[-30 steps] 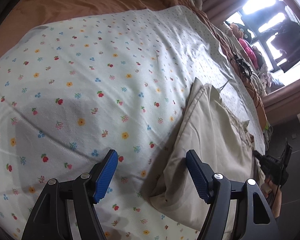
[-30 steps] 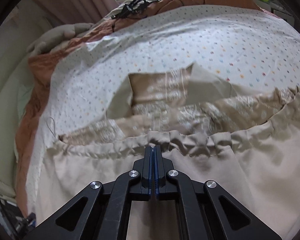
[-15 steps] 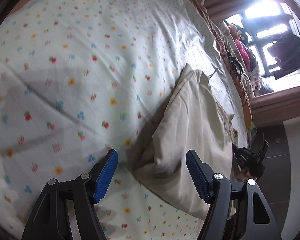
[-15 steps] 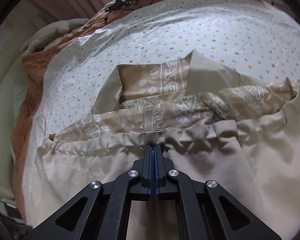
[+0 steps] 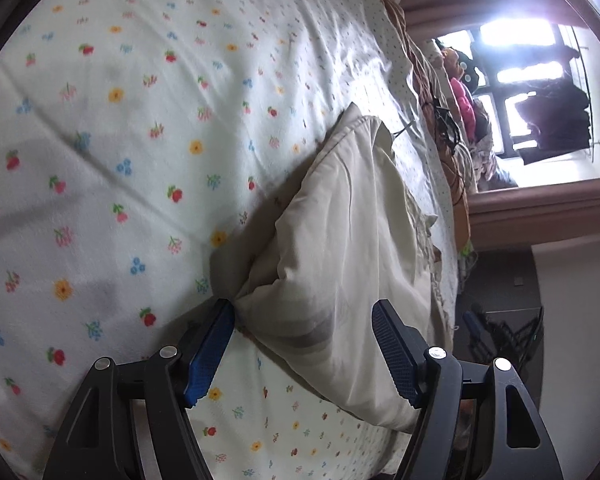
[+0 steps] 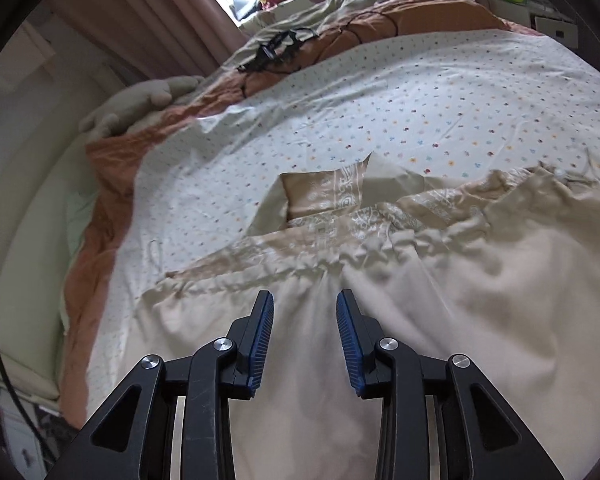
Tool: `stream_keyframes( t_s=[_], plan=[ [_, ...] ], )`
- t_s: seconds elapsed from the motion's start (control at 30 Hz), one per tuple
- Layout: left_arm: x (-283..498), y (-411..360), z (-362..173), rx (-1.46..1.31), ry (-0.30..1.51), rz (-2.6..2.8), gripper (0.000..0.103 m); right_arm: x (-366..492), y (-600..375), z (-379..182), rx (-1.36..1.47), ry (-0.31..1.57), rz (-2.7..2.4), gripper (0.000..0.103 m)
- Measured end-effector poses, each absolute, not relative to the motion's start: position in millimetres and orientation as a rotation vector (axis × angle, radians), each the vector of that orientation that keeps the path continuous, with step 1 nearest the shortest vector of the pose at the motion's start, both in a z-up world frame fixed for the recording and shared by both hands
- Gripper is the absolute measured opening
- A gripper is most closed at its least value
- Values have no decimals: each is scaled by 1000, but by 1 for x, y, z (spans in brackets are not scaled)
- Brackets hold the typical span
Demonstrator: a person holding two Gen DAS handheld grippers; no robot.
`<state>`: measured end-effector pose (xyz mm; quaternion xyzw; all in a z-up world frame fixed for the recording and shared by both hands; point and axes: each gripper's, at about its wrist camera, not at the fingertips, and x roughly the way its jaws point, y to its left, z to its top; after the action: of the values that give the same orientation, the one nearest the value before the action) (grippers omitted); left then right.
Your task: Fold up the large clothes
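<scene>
On the floral sheet (image 5: 148, 128), only the right gripper's (image 6: 305, 300) just-opening, empty jaws reveal the garment's (image 6: 440, 280) patterned lining; left gripper (image 5: 303, 312) wide.

Legible text, labels, brands, numbers, signs: none found in either view. The flowered bedsheet (image 5: 148, 128) carries small printed flowers and berries only, no lettering. The beige garment (image 6: 440, 280) shows a white paisley band without words. Small items at the far wall are too blurred to read.
</scene>
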<state>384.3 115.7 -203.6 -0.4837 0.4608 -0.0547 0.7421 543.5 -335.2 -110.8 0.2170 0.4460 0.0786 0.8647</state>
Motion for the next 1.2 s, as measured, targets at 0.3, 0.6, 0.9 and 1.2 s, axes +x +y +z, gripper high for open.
stream_keyframes(
  t_s=[0.3,0.6,0.9,1.2],
  plan=[
    [409,112,-204,-1025,993,-149,72,484,-318,-133,441,980,234,34],
    [417,116,-199,-1052,927,-248,72,437,-304,-149,390,1018,285,34],
    [403,112,-202,-1000,922,-251,59,390,-300,-151,340,1057,216,34],
    [390,117,-208,-995,899,-228,36,366,-278,-167,263,1146,211,26]
  ],
)
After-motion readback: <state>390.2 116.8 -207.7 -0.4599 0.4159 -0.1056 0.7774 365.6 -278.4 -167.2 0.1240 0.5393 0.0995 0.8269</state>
